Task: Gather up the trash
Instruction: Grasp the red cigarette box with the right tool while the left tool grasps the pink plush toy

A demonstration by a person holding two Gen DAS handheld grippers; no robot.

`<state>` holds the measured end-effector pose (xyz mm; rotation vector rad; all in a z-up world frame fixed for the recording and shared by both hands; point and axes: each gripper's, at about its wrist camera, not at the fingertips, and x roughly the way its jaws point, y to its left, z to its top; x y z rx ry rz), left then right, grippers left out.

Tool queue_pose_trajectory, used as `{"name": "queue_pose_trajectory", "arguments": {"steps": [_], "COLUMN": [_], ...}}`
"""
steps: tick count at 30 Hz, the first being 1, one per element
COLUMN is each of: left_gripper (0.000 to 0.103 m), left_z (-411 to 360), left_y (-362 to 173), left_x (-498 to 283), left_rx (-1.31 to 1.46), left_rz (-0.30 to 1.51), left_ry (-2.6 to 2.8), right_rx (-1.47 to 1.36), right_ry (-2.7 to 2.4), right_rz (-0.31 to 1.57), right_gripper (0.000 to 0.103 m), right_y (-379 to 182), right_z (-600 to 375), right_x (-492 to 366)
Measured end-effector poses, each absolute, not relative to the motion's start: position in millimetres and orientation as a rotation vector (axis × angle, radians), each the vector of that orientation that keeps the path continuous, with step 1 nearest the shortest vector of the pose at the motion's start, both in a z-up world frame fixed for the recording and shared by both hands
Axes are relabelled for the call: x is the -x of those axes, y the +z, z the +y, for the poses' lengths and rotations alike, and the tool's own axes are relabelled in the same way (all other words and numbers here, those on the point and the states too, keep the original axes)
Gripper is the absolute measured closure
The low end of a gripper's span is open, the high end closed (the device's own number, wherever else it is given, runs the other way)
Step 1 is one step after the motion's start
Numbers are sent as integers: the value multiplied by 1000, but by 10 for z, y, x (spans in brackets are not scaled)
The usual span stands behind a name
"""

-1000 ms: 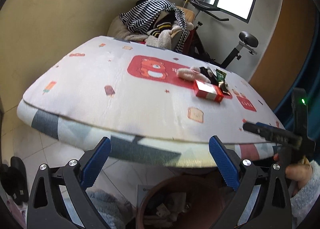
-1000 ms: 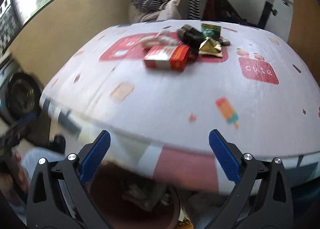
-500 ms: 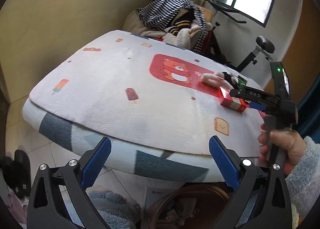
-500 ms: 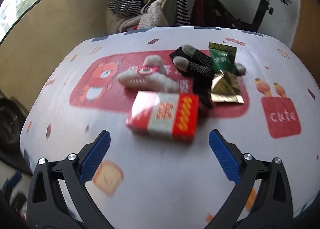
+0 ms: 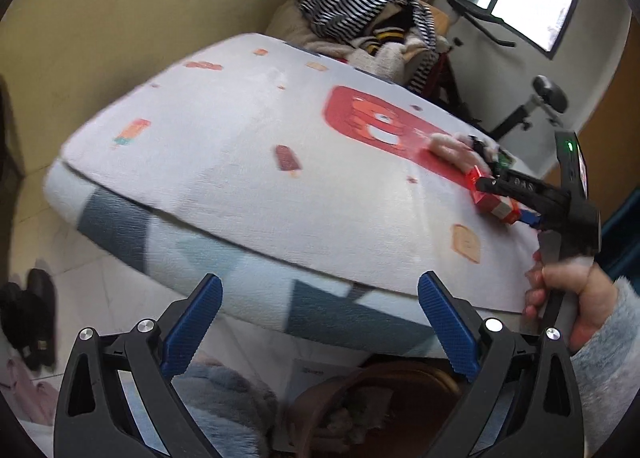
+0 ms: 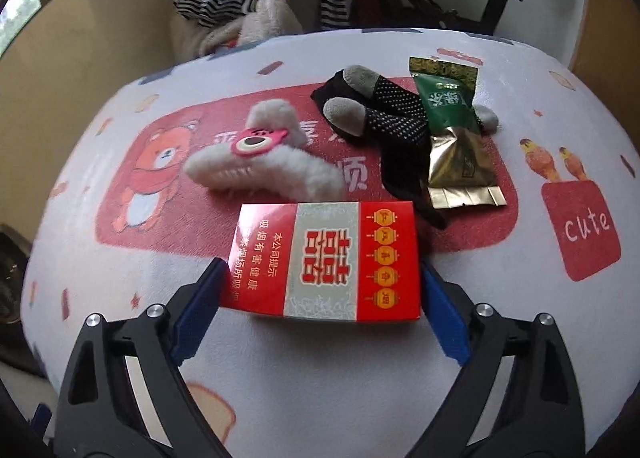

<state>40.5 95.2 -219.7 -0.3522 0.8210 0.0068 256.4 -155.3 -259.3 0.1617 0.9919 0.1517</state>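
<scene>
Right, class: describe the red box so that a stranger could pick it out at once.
On the cartoon-print tablecloth, find the red bear panel. At its near edge lies the red box, nearest the camera: flat, rectangular, with a silver centre band, unlike the fluffy hair clip behind.

The left hand-held gripper [image 5: 318, 322] hangs with jaws apart and empty, off the edge of the bench [image 5: 248, 178], above a brown bin [image 5: 360, 410]. At right, a hand [image 5: 568, 290] points the right hand-held gripper [image 5: 496, 194] at a red box [image 5: 486, 196].
</scene>
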Motion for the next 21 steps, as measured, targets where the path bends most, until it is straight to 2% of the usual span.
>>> {"name": "queue_pose_trajectory", "arguments": {"steps": [8,16,21], "left_gripper": [7,7,19], "left_z": [621,37,-377], "left_y": [-2057,-1797,-1736], "left_x": [-850,-1949,-2817], "left_rx": [325,328,291], "left_rz": [824,833,893], "left_ry": [-143,-296,-326], "right_rx": [-162,-181,-217], "right_ry": [180,90,79], "right_rz": [877,821,827], "right_gripper": [13,13,13], "right_y": [-2440,-2398,-2363], "right_z": [-2170,-2678,-3023], "right_x": [-2032,-1622,-1571]}}
